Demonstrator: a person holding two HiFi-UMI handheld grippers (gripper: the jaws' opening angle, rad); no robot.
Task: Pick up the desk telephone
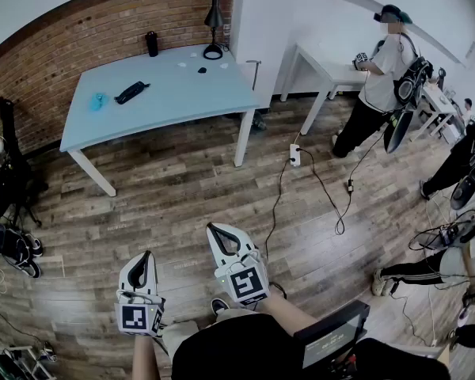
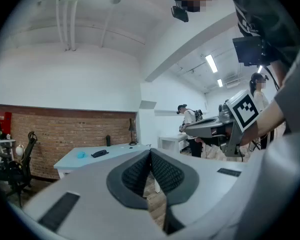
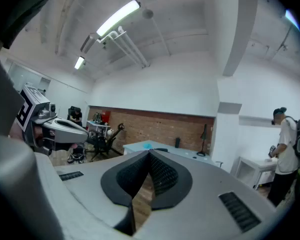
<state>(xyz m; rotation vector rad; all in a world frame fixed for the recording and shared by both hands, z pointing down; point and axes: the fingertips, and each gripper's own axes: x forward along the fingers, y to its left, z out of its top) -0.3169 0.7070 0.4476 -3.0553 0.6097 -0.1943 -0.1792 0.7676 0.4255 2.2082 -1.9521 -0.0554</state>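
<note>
A person holds two grippers low over a floor [image 1: 182, 188] of brown wood-grain planks. Each gripper is smooth grey-white plastic, its two long curved jaws lined with black ribbed rubber pads, and it has a cube with black-and-white square markers at the back.

The left gripper [image 1: 148, 253] is clenched. In its own view the ribbed pads meet in a single seam, with nothing between them. The right gripper [image 1: 212, 226] is clenched too, its pads pressed together on nothing. It sits just beside the left one and a little farther forward. Both point roughly level.

The desk telephone [image 1: 131, 92] is a slim, black, elongated shape. It lies flat on a table [image 1: 182, 93] with a pale blue matte top and slanted white legs. The telephone is well apart from both grippers, far ahead of them across the bare planks. It is a little left of the left gripper's line and further left of the right gripper's.

Beside the telephone, on its left, sits a small bright blue object [image 1: 98, 100]. Behind the table runs a rough red brick wall [image 1: 79, 38]. At the table's far edge stand a dark cylindrical bottle [image 1: 151, 43] and a black lamp [image 1: 214, 22] with a ring base.

Ahead and to the right of the grippers, a white power strip [image 1: 295, 155] lies on the floor with thin black cables trailing from it.
</note>
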